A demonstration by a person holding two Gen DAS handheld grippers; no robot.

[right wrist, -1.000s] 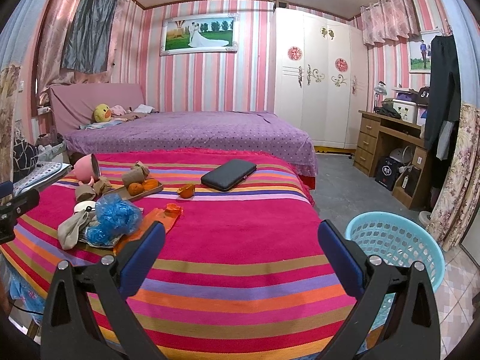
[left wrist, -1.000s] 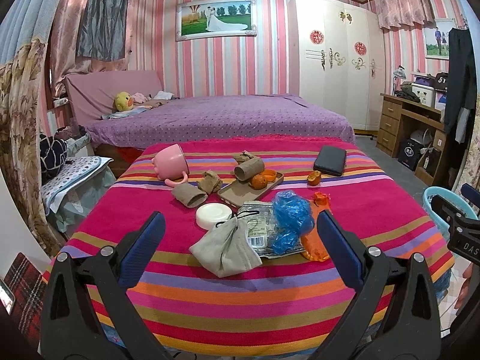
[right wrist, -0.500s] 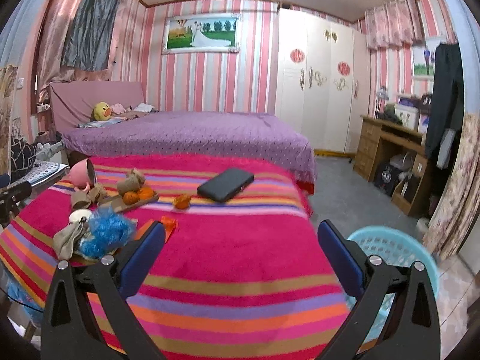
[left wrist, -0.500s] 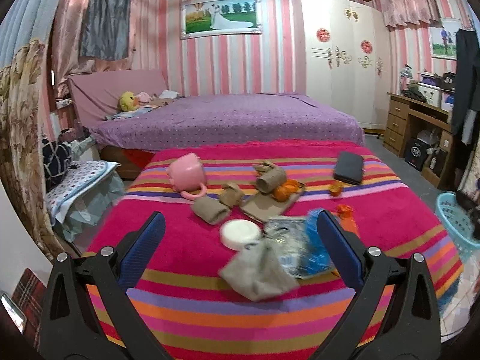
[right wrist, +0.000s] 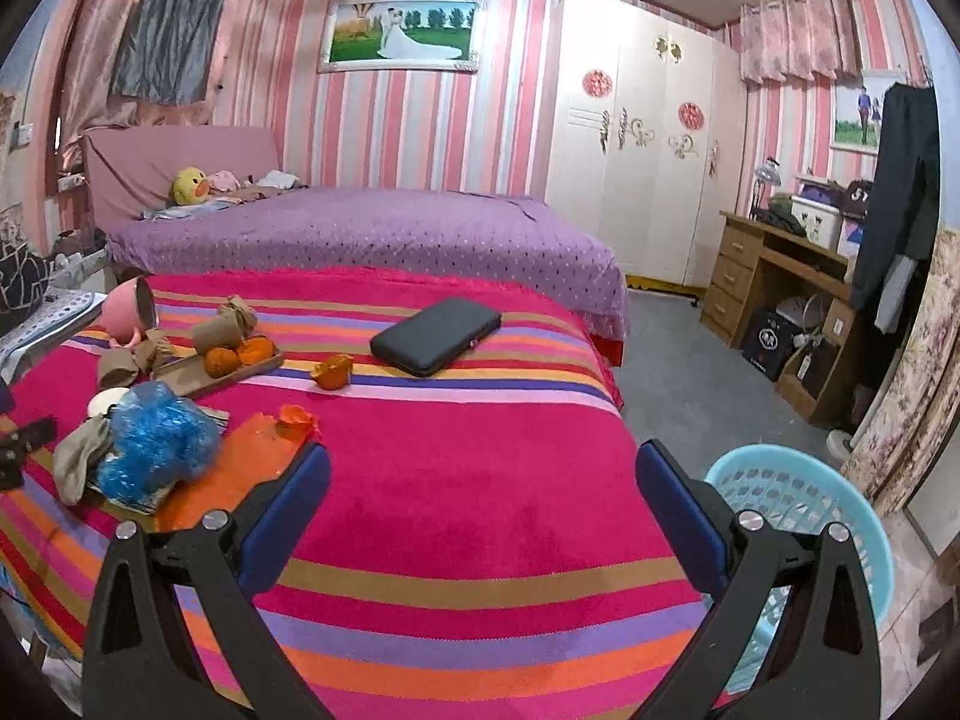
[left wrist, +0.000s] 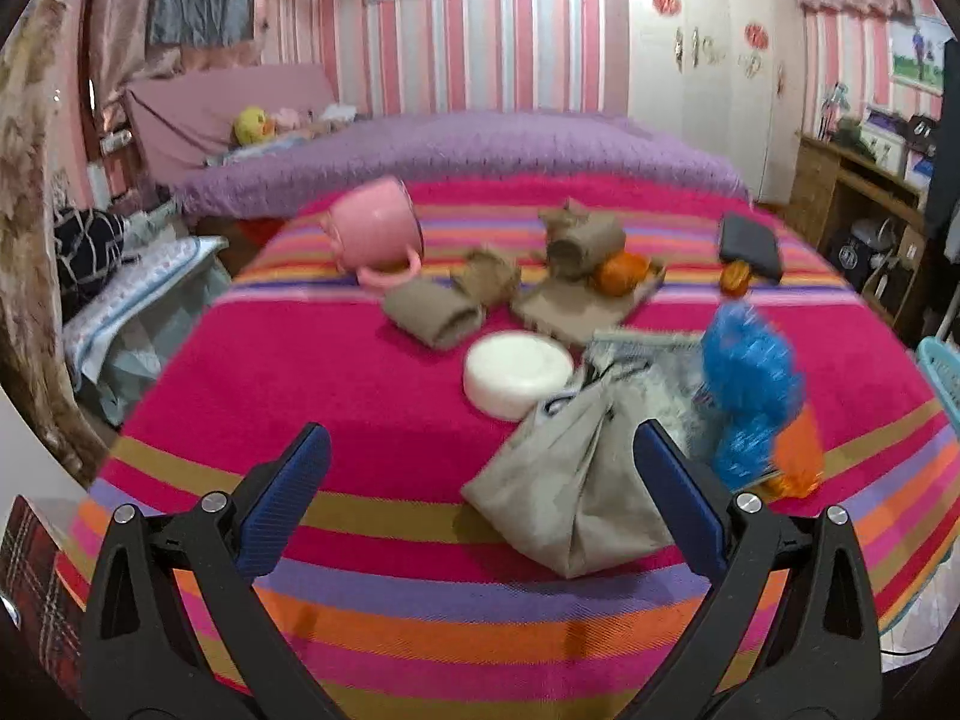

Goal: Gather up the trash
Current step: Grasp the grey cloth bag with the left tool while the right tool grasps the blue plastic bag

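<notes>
I had both tools out in front of me with nothing in them: the left hand-held gripper hung released over the near edge of the striped blanket, its jaws wide apart, and the right hand-held gripper was likewise spread open over a bare stretch of the same blanket. The trash sat bunched at the left side, which is why I judged the left tool was aimed there. Nearest it lay a grey cloth bag, partly between the blue pads, with a white puck touching its far end and a crumpled blue bag just beside it on the right, lying on an orange sheet. Farther back were cardboard tubes, a tipped pink cup, and a tray with oranges; bits of peel lay near a dark case, which looked like a keeper, not rubbish. The blue basket stood on the floor off the right side, close under the right tool, so I took it for the bin. Nothing had been lifted yet; the left view was blurred, so small details escaped me.
</notes>
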